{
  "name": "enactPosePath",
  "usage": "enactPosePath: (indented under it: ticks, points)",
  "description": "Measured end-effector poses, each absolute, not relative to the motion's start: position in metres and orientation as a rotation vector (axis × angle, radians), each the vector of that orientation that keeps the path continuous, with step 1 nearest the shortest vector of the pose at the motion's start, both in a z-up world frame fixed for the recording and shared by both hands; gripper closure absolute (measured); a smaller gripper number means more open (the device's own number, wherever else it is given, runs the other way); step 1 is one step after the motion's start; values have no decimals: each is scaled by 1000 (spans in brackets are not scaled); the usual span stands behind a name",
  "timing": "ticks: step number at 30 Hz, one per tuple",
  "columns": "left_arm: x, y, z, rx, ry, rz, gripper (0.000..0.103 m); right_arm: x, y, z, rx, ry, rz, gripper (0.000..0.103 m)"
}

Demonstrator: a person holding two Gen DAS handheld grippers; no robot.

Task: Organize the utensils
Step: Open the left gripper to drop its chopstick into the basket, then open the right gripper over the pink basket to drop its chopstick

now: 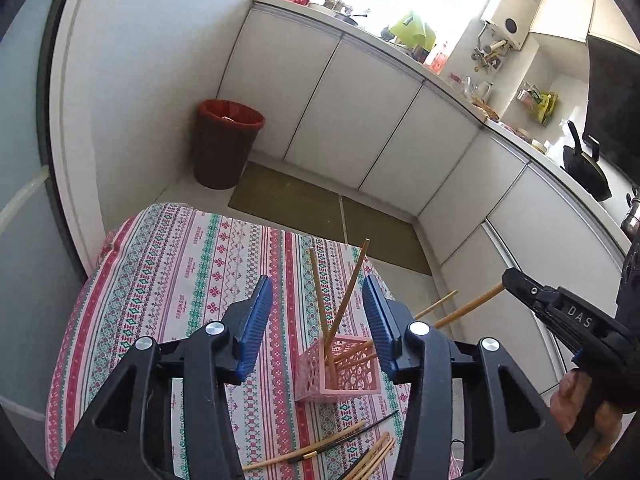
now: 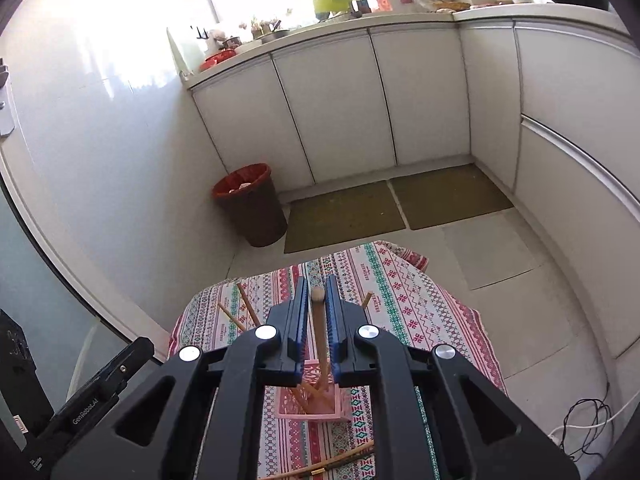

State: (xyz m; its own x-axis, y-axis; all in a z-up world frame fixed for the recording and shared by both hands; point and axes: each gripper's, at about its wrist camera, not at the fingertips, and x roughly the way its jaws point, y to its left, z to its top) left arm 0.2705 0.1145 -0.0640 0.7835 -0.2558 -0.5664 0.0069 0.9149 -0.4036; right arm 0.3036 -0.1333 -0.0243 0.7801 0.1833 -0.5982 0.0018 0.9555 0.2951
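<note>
Wooden chopstick pinched by right gripper, seemingly over pink basket

The left gripper hangs above the pink basket, angled down at it, its blue-padded jaws spread wide with nothing between them. The right gripper is also above the basket, tilted down over it, its jaws drawn close on a chopstick that runs along the gap between the pads, its rounded end showing near their tips. In the left wrist view the right gripper reaches in from the right of the basket, and the person's right hand wraps its grip.
</note>
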Motion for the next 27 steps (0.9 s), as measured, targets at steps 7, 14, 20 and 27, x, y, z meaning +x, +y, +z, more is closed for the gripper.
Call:
enactPosePath:
  ticks: [7,14,20,27]
  points:
    - [262,104,-59,-368,652,-180,48,296,-131,-29,289,701,79,76]
    - [252,94,-58,-329,664,-184,29,273,-138,-26,301,698,78,56]
    - [244,89,-63,-306,687,-155,12,246,-145,-25,264,650,-7,24]
    - [233,84,-64,-278,700,-141,8,218,-139,-29,89,613,-102,18]
